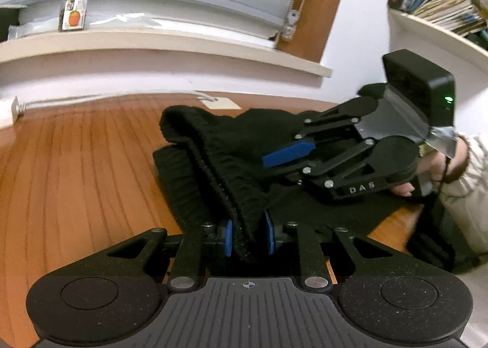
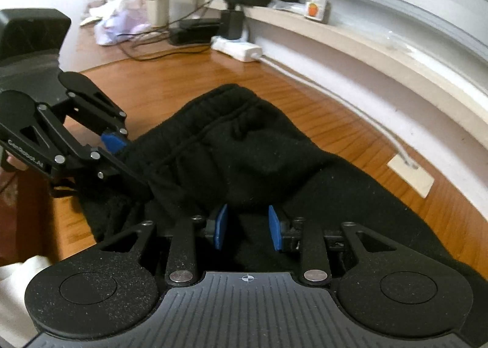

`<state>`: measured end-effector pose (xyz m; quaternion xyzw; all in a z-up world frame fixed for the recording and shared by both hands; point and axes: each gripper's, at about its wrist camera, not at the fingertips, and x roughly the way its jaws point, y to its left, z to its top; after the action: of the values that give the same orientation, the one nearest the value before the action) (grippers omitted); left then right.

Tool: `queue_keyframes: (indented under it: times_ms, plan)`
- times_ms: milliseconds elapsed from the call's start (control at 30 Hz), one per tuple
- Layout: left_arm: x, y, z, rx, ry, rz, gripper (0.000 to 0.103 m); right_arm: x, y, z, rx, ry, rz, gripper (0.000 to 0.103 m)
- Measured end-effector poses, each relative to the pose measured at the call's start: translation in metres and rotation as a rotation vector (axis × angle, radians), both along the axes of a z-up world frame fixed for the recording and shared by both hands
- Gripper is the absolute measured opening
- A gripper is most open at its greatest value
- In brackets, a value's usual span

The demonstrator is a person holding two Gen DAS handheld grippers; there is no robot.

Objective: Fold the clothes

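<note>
On the orange-brown wooden table (image 1: 76, 165) a black knitted pair of trousers with a ribbed elastic waistband (image 1: 213, 162) is lying partly gathered, its waistband ridge running from the table's far side toward the left gripper (image 1: 248, 236), which is pinching that ridge between its blue pads. Beside it the right gripper (image 2: 248, 230) is clamping a raised fold of the same cloth. Folding is looking barely begun: both ends are being held and lifted, nothing is lying flat or squared yet, and the doubling over is still waiting. Beyond the table a clear plastic jar with an orange label (image 1: 75, 9) is standing on the pale sill
</note>
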<state>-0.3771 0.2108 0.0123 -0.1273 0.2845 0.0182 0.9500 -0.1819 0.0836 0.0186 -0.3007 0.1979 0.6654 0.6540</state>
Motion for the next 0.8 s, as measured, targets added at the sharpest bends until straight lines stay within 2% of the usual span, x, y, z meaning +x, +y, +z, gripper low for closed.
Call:
queue_keyframes:
  times_ms: [167,267,433,500,600,700,767,800]
  plan:
    - [0.044,0.031,0.007,0.034,0.049,0.005,0.023,0.026,0.027,-0.001,0.006,-0.031,-0.072,0.03]
    - [0.058,0.046,0.008,0.021,0.059,-0.016,0.023,0.04,0.035,0.0,0.003,-0.002,-0.115,0.032]
    - [0.032,0.039,0.017,0.001,0.004,-0.053,0.015,0.048,0.015,0.015,0.068,0.082,-0.131,0.037]
    - [0.02,0.027,0.016,0.011,0.009,-0.076,0.015,0.048,0.005,0.022,0.094,0.119,-0.12,0.037]
    - [0.004,0.016,0.012,0.008,0.019,-0.087,0.015,0.042,-0.002,0.026,0.096,0.119,-0.096,0.038]
    - [-0.001,0.015,0.012,0.004,0.023,-0.072,0.021,0.039,0.001,0.02,0.072,0.104,-0.086,0.044]
    - [-0.002,0.013,0.018,0.041,0.025,-0.042,0.03,0.037,0.007,0.012,0.051,0.087,-0.091,0.044]
    - [-0.003,0.011,0.023,0.066,0.015,-0.015,0.04,0.037,0.008,0.01,0.048,0.082,-0.095,0.044]
